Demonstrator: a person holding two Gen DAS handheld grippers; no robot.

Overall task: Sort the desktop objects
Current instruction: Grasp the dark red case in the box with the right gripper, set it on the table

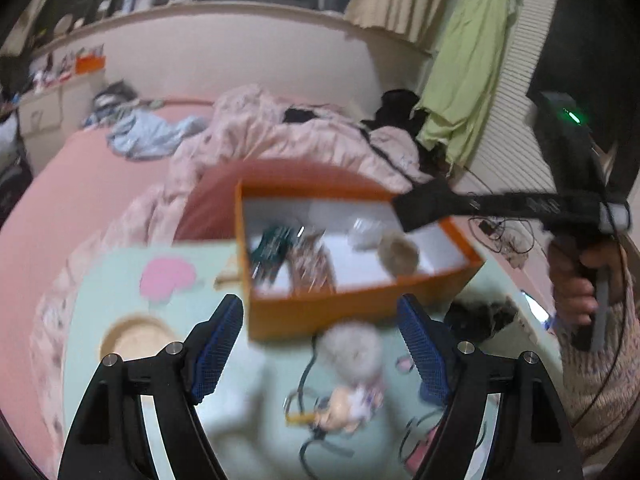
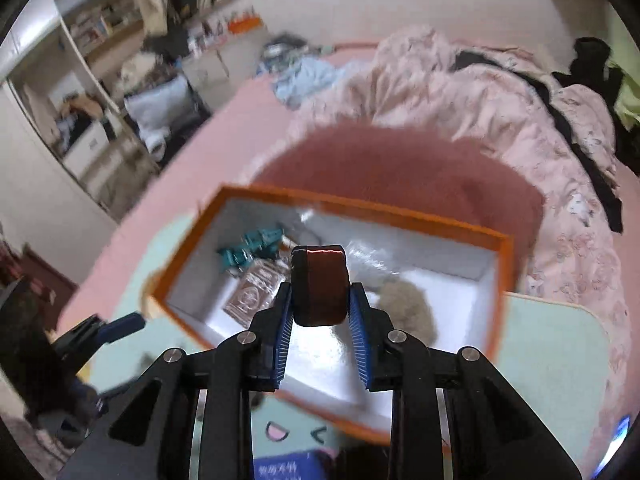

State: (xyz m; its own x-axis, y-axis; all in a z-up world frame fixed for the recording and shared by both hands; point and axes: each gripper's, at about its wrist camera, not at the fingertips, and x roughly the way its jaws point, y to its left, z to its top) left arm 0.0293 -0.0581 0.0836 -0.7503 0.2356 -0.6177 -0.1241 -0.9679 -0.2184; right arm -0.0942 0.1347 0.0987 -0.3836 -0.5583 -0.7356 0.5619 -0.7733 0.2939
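An orange box [image 1: 320, 312] with a white inside stands on the pale green desk mat [image 1: 248, 400]. It holds a teal item [image 1: 270, 248], a brown patterned card pack [image 1: 310, 268] and a brown fluffy ball [image 1: 398, 252]. My left gripper [image 1: 320, 344] is open and empty above a grey pompom [image 1: 352, 346] and a small doll [image 1: 348, 404] in front of the box. My right gripper [image 2: 320, 312] is shut on a dark red-brown roll [image 2: 320, 284] and holds it over the orange box [image 2: 506, 276]. The right gripper also shows in the left wrist view [image 1: 420, 204].
A round wooden coaster [image 1: 134, 340] lies left on the mat. Black cables [image 1: 316, 436] trail near the doll. A blue booklet [image 2: 288, 466] lies at the mat's near edge. A bed with pink bedding [image 1: 280, 132] lies behind the desk.
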